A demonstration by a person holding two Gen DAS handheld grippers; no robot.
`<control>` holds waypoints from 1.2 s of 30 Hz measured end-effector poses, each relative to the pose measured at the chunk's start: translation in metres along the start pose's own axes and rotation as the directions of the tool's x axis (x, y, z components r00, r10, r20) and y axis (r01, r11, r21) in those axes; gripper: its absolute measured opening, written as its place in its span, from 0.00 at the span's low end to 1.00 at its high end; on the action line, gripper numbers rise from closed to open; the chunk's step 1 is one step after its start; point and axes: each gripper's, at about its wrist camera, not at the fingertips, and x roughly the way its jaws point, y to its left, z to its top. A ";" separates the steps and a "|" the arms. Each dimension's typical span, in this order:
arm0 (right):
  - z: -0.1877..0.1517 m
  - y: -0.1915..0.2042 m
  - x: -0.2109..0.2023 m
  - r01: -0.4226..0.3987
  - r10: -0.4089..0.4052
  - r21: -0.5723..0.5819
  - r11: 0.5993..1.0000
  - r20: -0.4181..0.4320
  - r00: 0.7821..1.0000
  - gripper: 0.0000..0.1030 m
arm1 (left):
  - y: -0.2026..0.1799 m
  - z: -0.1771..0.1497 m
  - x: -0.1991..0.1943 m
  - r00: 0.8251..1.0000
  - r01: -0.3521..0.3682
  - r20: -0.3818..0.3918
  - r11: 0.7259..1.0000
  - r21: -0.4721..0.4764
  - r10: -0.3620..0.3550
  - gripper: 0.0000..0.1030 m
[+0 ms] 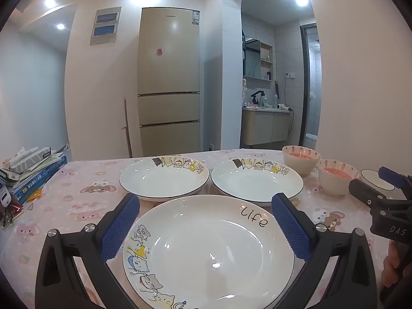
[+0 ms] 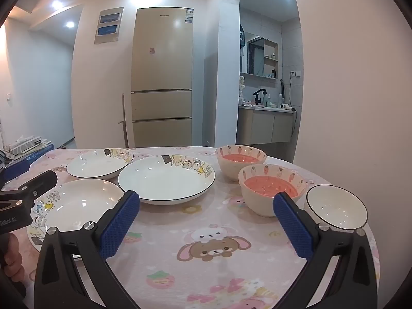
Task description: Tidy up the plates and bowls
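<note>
Your left gripper (image 1: 205,228) hangs spread wide over the near-edge plate (image 1: 208,252), ready to take it; your right gripper (image 2: 206,221) gapes, holding nothing, above bare tablecloth (image 2: 213,270), bowls (image 2: 270,188) toward the right edge.

Both wrist views face the fridge (image 1: 168,82) low over the table (image 2: 206,231); 3 plates shared.

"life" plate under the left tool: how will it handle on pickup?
The "life" plate looks like glazed ceramic, so probably rigid, breakable and fairly heavy. Its glossy highlights suggest a slick rim that may slip. It lies flat on the tablecloth, so sliding seems likelier than tipping.
</note>
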 end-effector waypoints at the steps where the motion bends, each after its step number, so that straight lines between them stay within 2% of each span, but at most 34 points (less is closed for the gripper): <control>1: 0.000 -0.001 0.002 0.000 0.000 0.001 1.000 0.002 1.000 1.00 | 0.000 0.000 0.000 1.000 0.001 -0.001 1.000 -0.002 -0.001 1.00; 36: -0.001 -0.003 0.004 0.010 -0.010 0.001 1.000 -0.016 1.000 1.00 | -0.010 -0.001 -0.002 1.000 0.000 0.028 1.000 0.031 -0.001 1.00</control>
